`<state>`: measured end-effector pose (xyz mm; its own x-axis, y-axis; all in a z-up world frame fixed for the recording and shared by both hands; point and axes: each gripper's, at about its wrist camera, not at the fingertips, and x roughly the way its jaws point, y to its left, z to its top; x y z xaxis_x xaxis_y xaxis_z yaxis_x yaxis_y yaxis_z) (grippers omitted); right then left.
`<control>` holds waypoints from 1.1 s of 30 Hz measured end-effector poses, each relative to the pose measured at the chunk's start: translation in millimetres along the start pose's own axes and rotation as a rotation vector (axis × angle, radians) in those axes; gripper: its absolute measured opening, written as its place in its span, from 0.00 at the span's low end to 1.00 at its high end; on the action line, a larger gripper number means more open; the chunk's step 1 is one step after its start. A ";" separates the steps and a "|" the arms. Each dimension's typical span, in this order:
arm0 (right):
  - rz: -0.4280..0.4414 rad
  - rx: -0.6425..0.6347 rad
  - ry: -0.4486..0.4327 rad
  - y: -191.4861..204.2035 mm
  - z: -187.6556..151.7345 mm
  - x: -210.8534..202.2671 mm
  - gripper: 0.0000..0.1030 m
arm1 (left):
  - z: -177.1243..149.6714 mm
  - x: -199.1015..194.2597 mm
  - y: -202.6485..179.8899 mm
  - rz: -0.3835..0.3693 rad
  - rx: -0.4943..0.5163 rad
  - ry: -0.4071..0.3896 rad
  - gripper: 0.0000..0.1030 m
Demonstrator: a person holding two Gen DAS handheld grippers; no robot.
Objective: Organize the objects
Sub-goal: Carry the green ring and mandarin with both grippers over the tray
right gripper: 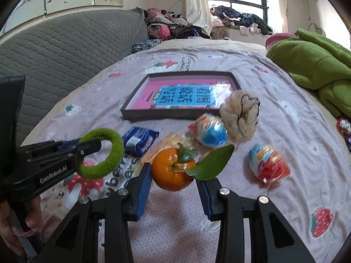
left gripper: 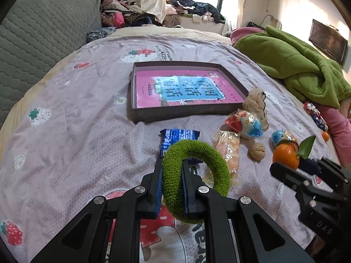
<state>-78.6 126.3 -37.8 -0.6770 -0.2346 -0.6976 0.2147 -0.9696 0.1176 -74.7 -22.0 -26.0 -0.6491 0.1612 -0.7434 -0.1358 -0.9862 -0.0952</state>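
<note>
My left gripper (left gripper: 171, 164) is shut on a fuzzy green ring (left gripper: 173, 182) and holds it above the bedspread; the ring also shows in the right wrist view (right gripper: 109, 153). My right gripper (right gripper: 173, 175) is shut on an orange with green leaves (right gripper: 171, 171), also seen in the left wrist view (left gripper: 285, 155). A dark shallow box (left gripper: 136, 114) holding a pink book (left gripper: 184, 89) lies farther ahead on the bed (right gripper: 131, 111). A blue packet (left gripper: 175, 135), a clear snack bag (left gripper: 229, 151), two wrapped eggs (left gripper: 250, 122) (right gripper: 269, 164), a walnut (left gripper: 257, 151) and a small plush toy (right gripper: 239, 114) lie between.
A green blanket (left gripper: 302, 65) is piled at the right. A grey quilted headboard (left gripper: 33, 43) stands at the left. Clothes (left gripper: 122, 13) are heaped at the far end under the window. A small candy pack (left gripper: 313, 114) lies near the blanket.
</note>
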 end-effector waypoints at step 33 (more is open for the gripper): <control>-0.048 -0.060 -0.086 -25.7 142.0 60.6 0.39 | 132.6 50.5 -2.9 0.074 -0.017 -0.082 0.14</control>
<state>-225.2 127.0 17.2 -0.7451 -0.1961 -0.6375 0.2209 -0.9744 0.0416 -206.4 -5.9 24.5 -0.7158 0.0896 -0.6925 -0.0731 -0.9959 -0.0533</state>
